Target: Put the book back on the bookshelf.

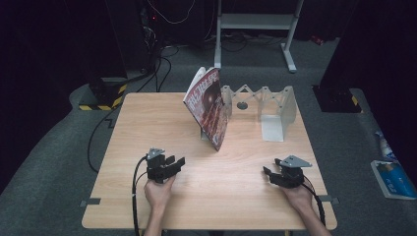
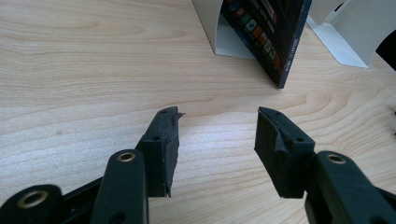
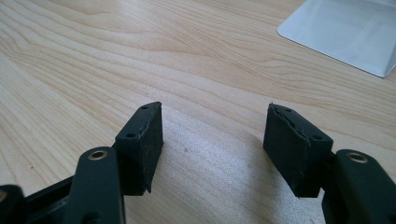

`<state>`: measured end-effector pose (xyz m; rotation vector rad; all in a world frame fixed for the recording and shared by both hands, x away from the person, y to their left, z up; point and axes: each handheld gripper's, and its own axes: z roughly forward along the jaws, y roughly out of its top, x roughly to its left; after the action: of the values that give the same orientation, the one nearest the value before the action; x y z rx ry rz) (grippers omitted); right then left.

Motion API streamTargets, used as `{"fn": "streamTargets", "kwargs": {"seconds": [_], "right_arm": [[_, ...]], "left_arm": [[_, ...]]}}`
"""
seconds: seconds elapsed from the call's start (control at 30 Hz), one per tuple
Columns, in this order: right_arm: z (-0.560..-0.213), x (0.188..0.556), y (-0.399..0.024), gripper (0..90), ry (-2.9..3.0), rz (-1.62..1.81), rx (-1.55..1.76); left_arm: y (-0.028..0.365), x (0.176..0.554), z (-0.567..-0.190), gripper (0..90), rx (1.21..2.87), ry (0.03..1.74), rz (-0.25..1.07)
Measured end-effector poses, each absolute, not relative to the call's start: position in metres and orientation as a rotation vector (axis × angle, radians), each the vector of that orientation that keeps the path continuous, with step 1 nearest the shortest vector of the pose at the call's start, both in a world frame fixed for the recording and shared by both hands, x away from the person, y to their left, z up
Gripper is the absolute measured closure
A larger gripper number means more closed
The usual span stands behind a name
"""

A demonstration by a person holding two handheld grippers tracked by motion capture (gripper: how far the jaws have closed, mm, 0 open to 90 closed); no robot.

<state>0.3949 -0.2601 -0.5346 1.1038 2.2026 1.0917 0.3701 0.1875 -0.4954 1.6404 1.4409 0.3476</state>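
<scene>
While the book [image 1: 210, 109] leans tilted against the white expanding rack [image 1: 268, 105], I rest my left gripper [image 1: 180, 162] and right gripper [image 1: 266, 172] low near the table [image 1: 147, 118], both gaping and empty, ready to reach.

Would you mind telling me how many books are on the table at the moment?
1. A single red-covered book stands tilted near the middle back of the wooden table, leaning against the left end of the white expanding book rack. The rack's other slots look empty.

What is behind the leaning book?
Behind the book stands a white expanding rack; the book leans on its left end plate, seen in the left gripper view. The book covers most of that plate.
</scene>
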Motion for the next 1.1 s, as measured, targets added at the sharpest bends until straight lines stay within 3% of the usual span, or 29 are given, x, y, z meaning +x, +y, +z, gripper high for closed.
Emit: {"fn": "streamTargets", "kwargs": {"seconds": [1.1], "right_arm": [[-0.535, 0.395, -0.260, 37.5, 2.204, 1.094, 1.105]], "left_arm": [[0.180, 0.384, -0.514, 49.0, 1.685, 1.481, 0.383]]}}
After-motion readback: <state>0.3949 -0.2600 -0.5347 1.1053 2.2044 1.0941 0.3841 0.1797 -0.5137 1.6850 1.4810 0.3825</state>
